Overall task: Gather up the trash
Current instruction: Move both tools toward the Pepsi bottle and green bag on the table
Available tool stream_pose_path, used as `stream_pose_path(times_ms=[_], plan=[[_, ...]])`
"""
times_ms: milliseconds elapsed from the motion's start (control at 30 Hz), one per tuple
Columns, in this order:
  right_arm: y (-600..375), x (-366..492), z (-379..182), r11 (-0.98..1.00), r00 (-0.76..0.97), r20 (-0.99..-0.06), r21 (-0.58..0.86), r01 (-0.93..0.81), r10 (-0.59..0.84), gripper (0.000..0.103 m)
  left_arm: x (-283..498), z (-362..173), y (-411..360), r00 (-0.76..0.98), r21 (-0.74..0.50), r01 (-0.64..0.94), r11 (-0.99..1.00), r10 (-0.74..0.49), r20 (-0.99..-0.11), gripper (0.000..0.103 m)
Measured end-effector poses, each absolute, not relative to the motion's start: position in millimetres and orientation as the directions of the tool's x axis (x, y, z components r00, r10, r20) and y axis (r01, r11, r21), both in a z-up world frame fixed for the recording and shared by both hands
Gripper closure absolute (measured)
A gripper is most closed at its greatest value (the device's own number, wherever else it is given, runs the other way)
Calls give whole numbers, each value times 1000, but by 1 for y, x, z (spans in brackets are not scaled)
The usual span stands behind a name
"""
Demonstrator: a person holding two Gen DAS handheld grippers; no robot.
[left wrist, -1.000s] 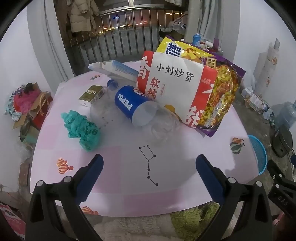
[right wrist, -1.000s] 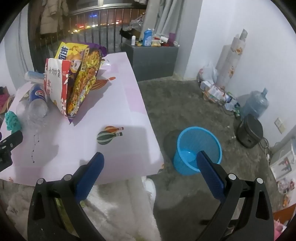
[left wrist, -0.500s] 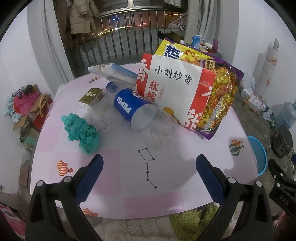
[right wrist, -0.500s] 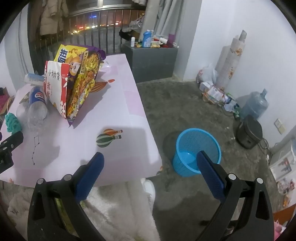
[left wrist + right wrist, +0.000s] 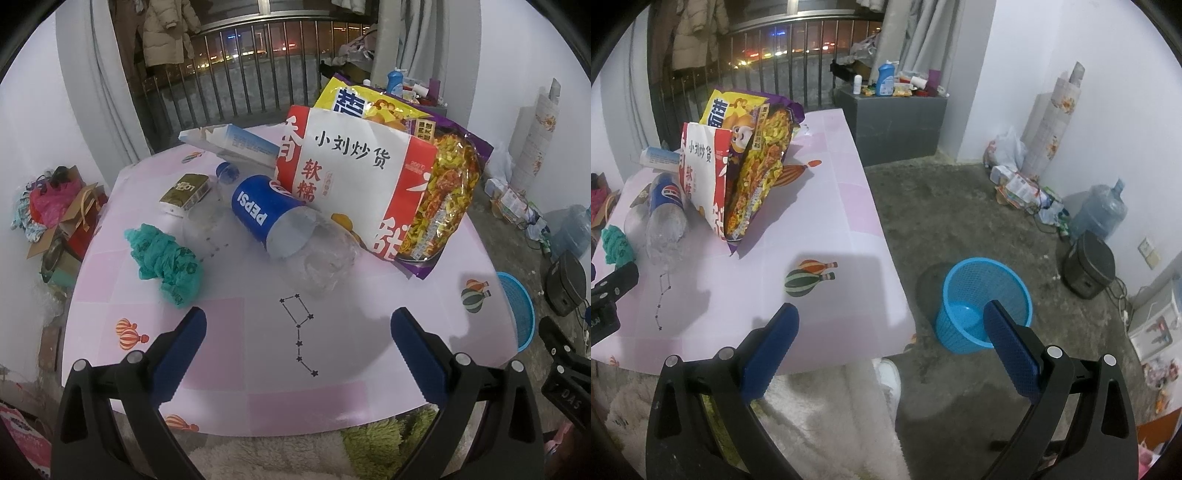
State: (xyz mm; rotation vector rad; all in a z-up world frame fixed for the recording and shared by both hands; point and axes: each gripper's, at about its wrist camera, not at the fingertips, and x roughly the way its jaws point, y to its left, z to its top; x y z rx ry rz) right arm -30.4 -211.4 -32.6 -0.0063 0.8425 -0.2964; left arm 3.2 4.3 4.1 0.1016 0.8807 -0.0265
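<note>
On the pink table (image 5: pixel 229 354) lie an empty Pepsi bottle (image 5: pixel 284 225), a crumpled teal bag (image 5: pixel 164 260), a small olive carton (image 5: pixel 186 190), a white-blue box (image 5: pixel 236 142), a red-white snack bag (image 5: pixel 354 177) and a purple-yellow snack bag (image 5: pixel 447 199). My left gripper (image 5: pixel 297 330) is open and empty over the table's near part, short of the bottle. My right gripper (image 5: pixel 890 323) is open and empty above the table's right edge. A blue mesh bin (image 5: pixel 984 302) stands on the floor to the right; it also shows in the left wrist view (image 5: pixel 517 310).
A water jug (image 5: pixel 1099 212), a dark round appliance (image 5: pixel 1087 264) and loose paper clutter (image 5: pixel 1023 184) sit along the right wall. A grey cabinet (image 5: pixel 894 122) stands behind the table. Bags and boxes (image 5: pixel 55 214) lie on the floor at left. A fluffy white rug (image 5: pixel 827 417) lies below the table edge.
Both grippers have drawn slightly back and up from the table, so more of its near edge shows. Both stay open and empty. Nothing on the table has moved.
</note>
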Motion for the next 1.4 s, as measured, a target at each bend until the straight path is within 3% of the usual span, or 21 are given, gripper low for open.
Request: stream_pose_path(times_ms=[1400], plan=[[-210, -28, -33, 961, 628, -738, -107, 255, -249, 8, 1, 0, 10, 628, 78, 53, 996, 27, -778, 5]])
